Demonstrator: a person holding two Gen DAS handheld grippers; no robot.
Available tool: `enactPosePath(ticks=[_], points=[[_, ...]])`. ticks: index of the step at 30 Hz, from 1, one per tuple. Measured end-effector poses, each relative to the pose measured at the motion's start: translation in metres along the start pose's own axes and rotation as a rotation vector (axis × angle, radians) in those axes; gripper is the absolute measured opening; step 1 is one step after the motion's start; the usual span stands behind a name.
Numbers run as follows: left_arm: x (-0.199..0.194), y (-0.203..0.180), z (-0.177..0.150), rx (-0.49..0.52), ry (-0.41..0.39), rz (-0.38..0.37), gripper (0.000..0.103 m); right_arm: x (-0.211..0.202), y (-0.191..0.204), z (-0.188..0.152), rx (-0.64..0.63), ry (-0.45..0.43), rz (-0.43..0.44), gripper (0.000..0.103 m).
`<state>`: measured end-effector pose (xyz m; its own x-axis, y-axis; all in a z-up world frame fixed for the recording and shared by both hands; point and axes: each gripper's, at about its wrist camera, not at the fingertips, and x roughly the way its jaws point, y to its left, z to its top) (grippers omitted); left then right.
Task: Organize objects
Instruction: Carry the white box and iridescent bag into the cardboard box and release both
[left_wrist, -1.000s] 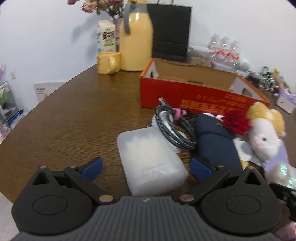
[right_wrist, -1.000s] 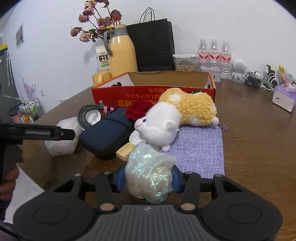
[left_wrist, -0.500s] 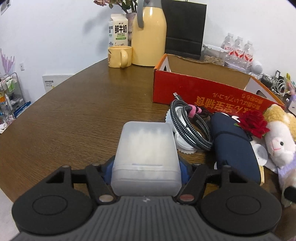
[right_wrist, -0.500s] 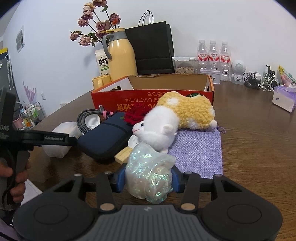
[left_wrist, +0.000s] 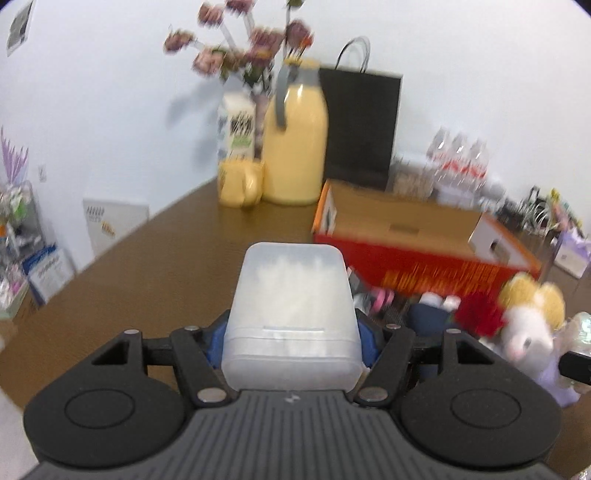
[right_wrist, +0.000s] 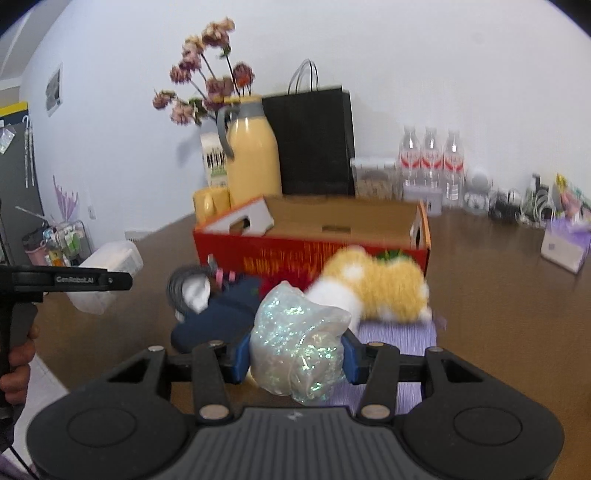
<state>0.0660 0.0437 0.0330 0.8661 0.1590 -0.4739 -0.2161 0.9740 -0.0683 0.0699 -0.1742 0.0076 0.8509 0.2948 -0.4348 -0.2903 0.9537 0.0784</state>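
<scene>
Both loads have risen off the brown wooden table (left_wrist: 147, 258): my left gripper (left_wrist: 291, 343) clamps the stiff, frosted plastic box (left_wrist: 291, 317) by its near sides, my right gripper (right_wrist: 295, 356) pinches the soft, crinkly iridescent bag (right_wrist: 297, 343).

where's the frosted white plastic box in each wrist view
left wrist: frosted white plastic box bottom centre, clamped in the left gripper.
right wrist: same box at far left, above the table, behind the other gripper's finger.
shared landmark: red cardboard box.
</scene>
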Motion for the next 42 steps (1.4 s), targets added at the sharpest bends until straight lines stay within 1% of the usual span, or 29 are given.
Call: enactPosePath(ticks=[6,8,11,15,20,23,25,27,28,30,31,33,38,40,42], points=[[0.009,-0.028,0.048,0.032,-0.098,-0.079,0.066,0.019,-0.007,0.041,-0.030,-0.082,-0.003,0.046],[0.019,-0.041,0.065,0.034,-0.112,-0.105,0.066,0.030,-0.012,0.056,-0.036,-0.102,-0.010,0.046],[0.035,-0.056,0.084,0.040,-0.121,-0.125,0.066,0.051,-0.022,0.082,-0.032,-0.123,-0.016,0.046],[0.068,-0.074,0.106,0.030,-0.106,-0.146,0.066,0.090,-0.038,0.117,-0.023,-0.111,-0.024,0.046],[0.117,-0.087,0.123,-0.013,-0.072,-0.133,0.066,0.150,-0.054,0.139,-0.013,-0.052,-0.055,0.046],[0.150,-0.095,0.125,-0.009,-0.026,-0.116,0.066,0.184,-0.068,0.135,0.028,0.000,-0.075,0.046],[0.171,-0.097,0.124,0.003,0.013,-0.110,0.066,0.202,-0.075,0.125,0.051,0.026,-0.103,0.046],[0.189,-0.094,0.119,-0.006,0.056,-0.113,0.066,0.214,-0.078,0.113,0.057,0.060,-0.111,0.046],[0.196,-0.093,0.116,-0.012,0.073,-0.106,0.066,0.218,-0.078,0.111,0.057,0.077,-0.110,0.045],[0.209,-0.092,0.109,0.005,0.134,-0.093,0.066,0.222,-0.077,0.110,0.049,0.081,-0.110,0.046],[0.213,-0.090,0.106,-0.006,0.157,-0.094,0.066,0.224,-0.076,0.109,0.043,0.085,-0.122,0.046],[0.220,-0.089,0.102,-0.005,0.190,-0.074,0.066,0.227,-0.076,0.107,0.035,0.101,-0.131,0.046],[0.219,-0.091,0.098,0.003,0.190,-0.067,0.067,0.227,-0.078,0.104,0.043,0.117,-0.138,0.046],[0.219,-0.092,0.100,0.003,0.174,-0.065,0.067,0.225,-0.078,0.105,0.039,0.110,-0.140,0.051],[0.214,-0.091,0.101,0.000,0.149,-0.061,0.069,0.222,-0.078,0.105,0.037,0.100,-0.144,0.053]])
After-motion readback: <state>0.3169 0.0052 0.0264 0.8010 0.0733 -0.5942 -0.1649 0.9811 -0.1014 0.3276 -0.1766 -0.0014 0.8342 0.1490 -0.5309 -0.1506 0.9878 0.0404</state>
